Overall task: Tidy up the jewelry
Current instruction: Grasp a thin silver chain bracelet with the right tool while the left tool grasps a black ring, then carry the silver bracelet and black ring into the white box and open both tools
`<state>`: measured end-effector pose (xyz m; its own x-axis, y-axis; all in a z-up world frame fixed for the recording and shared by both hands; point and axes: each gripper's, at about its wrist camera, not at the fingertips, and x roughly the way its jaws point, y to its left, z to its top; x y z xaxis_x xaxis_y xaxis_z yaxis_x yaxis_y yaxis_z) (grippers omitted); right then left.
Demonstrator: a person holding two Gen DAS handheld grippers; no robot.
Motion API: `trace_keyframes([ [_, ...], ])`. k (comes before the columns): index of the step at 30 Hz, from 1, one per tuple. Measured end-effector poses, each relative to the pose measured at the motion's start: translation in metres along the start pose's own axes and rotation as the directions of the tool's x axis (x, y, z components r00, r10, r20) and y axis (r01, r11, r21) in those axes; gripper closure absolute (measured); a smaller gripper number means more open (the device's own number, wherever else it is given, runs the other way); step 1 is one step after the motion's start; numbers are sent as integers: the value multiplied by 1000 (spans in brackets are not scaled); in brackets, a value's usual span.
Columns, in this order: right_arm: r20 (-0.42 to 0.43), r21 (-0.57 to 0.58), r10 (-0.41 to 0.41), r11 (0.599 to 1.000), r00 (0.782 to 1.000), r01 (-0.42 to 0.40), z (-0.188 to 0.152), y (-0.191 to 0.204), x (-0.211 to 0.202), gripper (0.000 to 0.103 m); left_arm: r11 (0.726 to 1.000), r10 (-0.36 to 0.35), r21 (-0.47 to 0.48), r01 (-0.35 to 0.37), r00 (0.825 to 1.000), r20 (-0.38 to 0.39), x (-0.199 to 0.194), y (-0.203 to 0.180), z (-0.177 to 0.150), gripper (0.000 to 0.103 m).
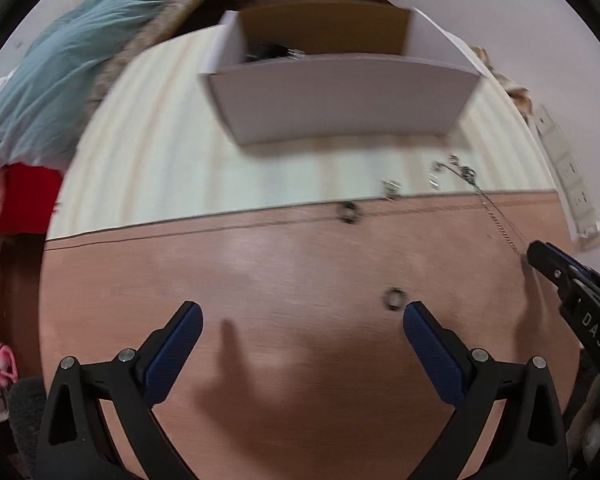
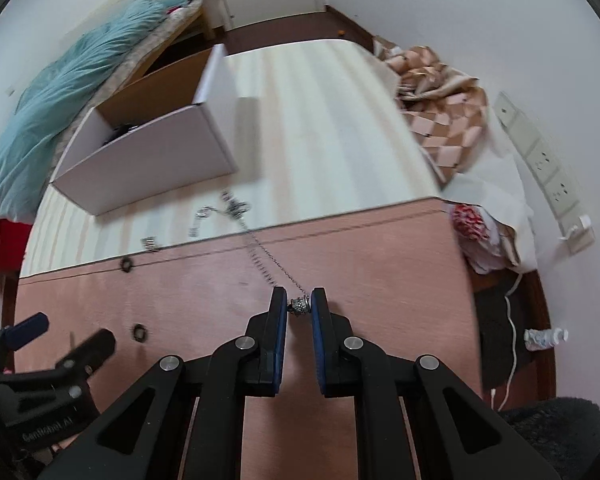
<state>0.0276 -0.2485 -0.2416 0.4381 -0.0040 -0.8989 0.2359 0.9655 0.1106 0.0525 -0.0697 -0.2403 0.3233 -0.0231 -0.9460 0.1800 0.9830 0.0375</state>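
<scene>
A silver chain necklace (image 2: 268, 258) trails across the table from a tangle near the striped cloth. My right gripper (image 2: 299, 305) is shut on its silver bead pendant (image 2: 299, 304) and holds it just above the brown tabletop; the gripper also shows in the left wrist view (image 1: 540, 254) with the chain (image 1: 496, 216). My left gripper (image 1: 302, 318) is open and empty over the table. A dark ring (image 1: 394, 299) lies just beyond its right fingertip (image 1: 418, 316). A second ring (image 1: 349, 212) and small silver pieces (image 1: 391, 189) lie near the cloth edge. An open white box (image 1: 340, 96) stands behind.
A striped cream cloth (image 2: 320, 120) covers the far half of the brown table (image 2: 380, 280). A checked brown cloth (image 2: 440, 108) lies at the right. A teal blanket (image 2: 72, 92) lies on a bed at the left. Wall sockets (image 2: 540, 160) are at the right.
</scene>
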Motion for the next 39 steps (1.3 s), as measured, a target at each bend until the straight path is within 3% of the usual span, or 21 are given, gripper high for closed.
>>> trace_keyframes([
  [3,-3,22,-2,1000,1000,2,-4,-10,2,90,999,-6,33,6,1000,10,0,-15,-2,1],
  [5,2,25,-9,1000,1000,9,-5,-11,1,90,999,-8,50,7,1000,20,1,-21,-3,9],
  [13,-1,44,-8,999,1000,8,-4,-13,2,90,996,-20,86,17,999,33,0,-30,-2,74],
  [18,-2,51,-10,999,1000,10,-3,-15,3,90,994,-36,106,32,999,39,1,-33,0,93],
  [29,53,48,73,996,996,-75,10,-3,-28,90,993,-59,109,46,991,118,-29,-23,7,93],
  [39,136,-28,178,984,975,-176,46,31,-78,90,997,-75,46,65,964,254,-88,6,34,93],
])
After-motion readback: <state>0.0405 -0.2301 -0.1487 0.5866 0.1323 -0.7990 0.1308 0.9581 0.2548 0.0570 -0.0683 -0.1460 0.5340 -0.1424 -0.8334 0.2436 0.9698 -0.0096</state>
